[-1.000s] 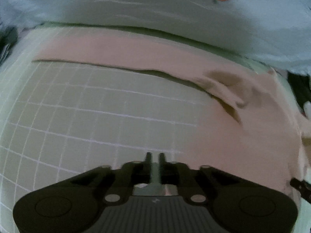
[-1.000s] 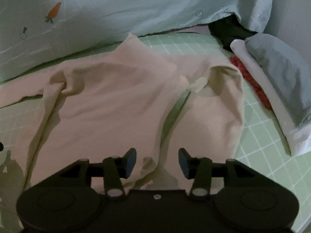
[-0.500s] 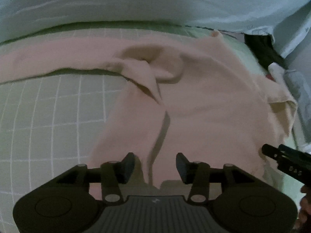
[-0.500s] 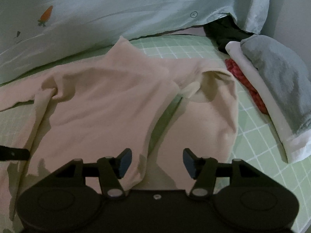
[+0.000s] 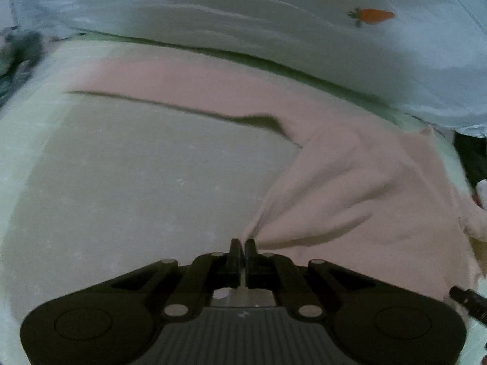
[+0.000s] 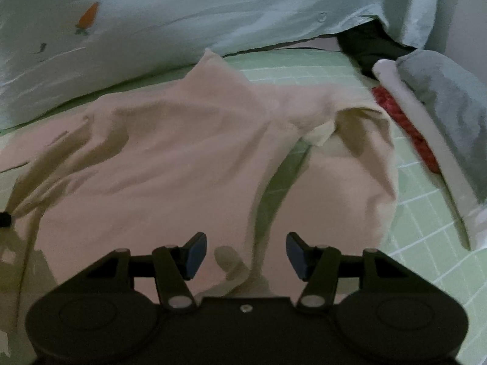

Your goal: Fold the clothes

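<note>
Pink top (image 6: 170, 164) lies spread on the bed w/ green grid sheet (image 6: 304, 67), one long sleeve stretched out to the left, just below the pale duvet w/ carrot print (image 6: 182, 9).

Left tool (image 5: 242, 245) low over the sheet, fingers pressed together, pinching a bunched bit of the top's edge; cloth fans out from the pinch toward the right. Right tool (image 6: 246, 254) hovers above the top's near hem, fingers spread wide, nothing between them.

Folded stack (image 6: 432, 112) (grey, white, red) sits on the sheet right of the top, w/ dark cloth (image 6: 368, 51) behind it. Left view is blurred; grid hardly shows there.
</note>
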{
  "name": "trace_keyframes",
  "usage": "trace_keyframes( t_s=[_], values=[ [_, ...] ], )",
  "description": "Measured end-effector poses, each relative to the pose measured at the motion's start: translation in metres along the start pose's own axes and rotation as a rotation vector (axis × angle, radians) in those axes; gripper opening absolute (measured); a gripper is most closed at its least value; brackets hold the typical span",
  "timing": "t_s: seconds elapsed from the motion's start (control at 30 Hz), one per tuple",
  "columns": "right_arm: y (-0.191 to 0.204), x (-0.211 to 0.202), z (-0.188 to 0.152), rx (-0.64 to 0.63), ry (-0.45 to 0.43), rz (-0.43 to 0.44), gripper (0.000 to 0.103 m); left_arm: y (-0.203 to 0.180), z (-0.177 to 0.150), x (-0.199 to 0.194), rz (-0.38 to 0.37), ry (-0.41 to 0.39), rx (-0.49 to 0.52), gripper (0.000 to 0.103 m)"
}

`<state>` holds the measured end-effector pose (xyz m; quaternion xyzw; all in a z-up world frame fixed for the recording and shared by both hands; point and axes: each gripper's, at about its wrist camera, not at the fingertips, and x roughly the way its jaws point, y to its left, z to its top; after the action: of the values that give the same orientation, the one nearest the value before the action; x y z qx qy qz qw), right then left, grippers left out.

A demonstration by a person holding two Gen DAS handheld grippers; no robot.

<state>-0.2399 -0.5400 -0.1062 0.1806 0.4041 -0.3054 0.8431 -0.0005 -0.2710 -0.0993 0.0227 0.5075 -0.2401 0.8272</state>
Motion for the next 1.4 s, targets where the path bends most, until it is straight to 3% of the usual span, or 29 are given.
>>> trace_keyframes(
  t_s=[0.23,0.43,0.67,0.7,0.8,0.83,0.9,0.97,1.1,1.17,1.2,1.23,1.3,1.4],
  values=[
    [0.035,-0.008,-0.012,-0.058,0.045,0.065,0.059,0.055,-0.033,-0.030,0.077,0.001,-0.079,0.003],
    [0.068,-0.014,-0.034,-0.134,0.092,0.056,0.059,0.089,-0.058,-0.053,0.120,0.007,-0.117,0.003],
    [0.080,-0.023,-0.057,-0.179,0.125,0.077,0.058,0.104,-0.079,-0.067,0.138,0.006,-0.165,0.003],
    [0.081,-0.023,-0.058,-0.175,0.130,0.082,0.050,0.104,-0.081,-0.068,0.139,0.006,-0.169,0.003],
    [0.074,-0.024,-0.056,-0.165,0.126,0.107,0.013,0.102,-0.085,-0.069,0.145,0.004,-0.170,0.003],
    [0.071,-0.024,-0.056,-0.161,0.122,0.100,0.007,0.101,-0.087,-0.069,0.143,0.007,-0.174,0.003],
    [0.064,-0.026,-0.055,-0.153,0.112,0.088,0.008,0.098,-0.091,-0.066,0.139,0.015,-0.182,0.004],
    [0.057,-0.027,-0.054,-0.144,0.103,0.076,0.000,0.093,-0.095,-0.064,0.145,0.019,-0.180,0.004],
    [0.044,-0.029,-0.053,-0.127,0.085,0.051,0.003,0.088,-0.095,-0.061,0.163,0.021,-0.182,0.004],
    [0.037,-0.031,-0.052,-0.118,0.076,0.039,0.017,0.087,-0.095,-0.060,0.172,0.022,-0.182,0.004],
    [0.033,-0.031,-0.052,-0.114,0.071,0.033,0.035,0.086,-0.095,-0.060,0.174,0.022,-0.181,0.004],
    [0.030,-0.032,-0.052,-0.110,0.066,0.027,0.045,0.085,-0.095,-0.060,0.177,0.025,-0.176,0.004],
    [0.023,-0.033,-0.051,-0.101,0.057,0.015,0.048,0.083,-0.094,-0.060,0.182,0.033,-0.166,0.004],
    [0.038,-0.036,-0.059,-0.111,0.057,0.012,0.051,0.084,-0.090,-0.060,0.192,0.063,-0.155,0.014]
  ],
)
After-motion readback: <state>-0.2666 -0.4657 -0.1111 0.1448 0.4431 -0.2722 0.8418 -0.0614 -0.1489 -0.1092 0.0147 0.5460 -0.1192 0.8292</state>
